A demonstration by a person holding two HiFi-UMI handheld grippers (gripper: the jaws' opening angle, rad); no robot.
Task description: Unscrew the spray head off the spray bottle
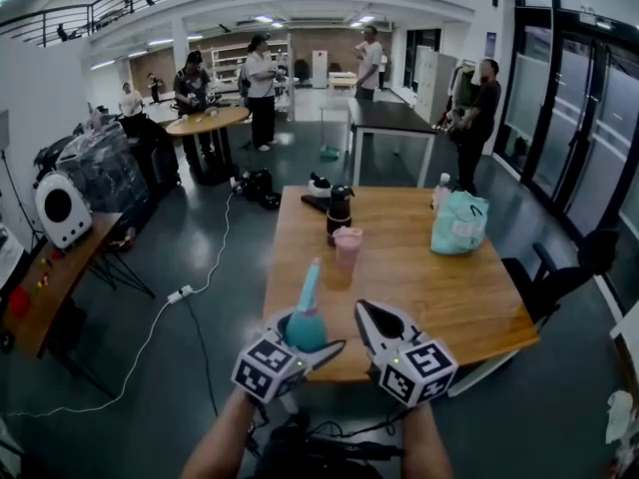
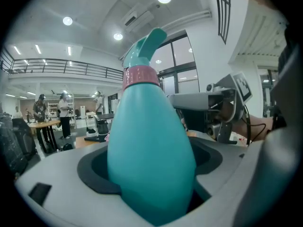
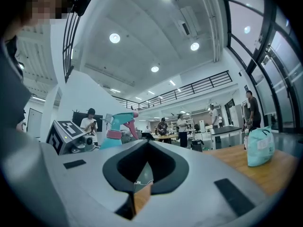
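A teal pear-shaped spray bottle stands upright between the jaws of my left gripper, which is shut on its wide body. In the left gripper view the bottle fills the middle. Its pink collar and teal spray head sit on top. My right gripper is just right of the bottle, apart from it, jaws shut with nothing between them. The right gripper view shows those shut jaws and the spray head off to the left.
Both grippers hover over the near edge of a wooden table. A pink cup, a dark bottle and a teal bag stand farther back. A dark chair is at the right. Several people stand in the background.
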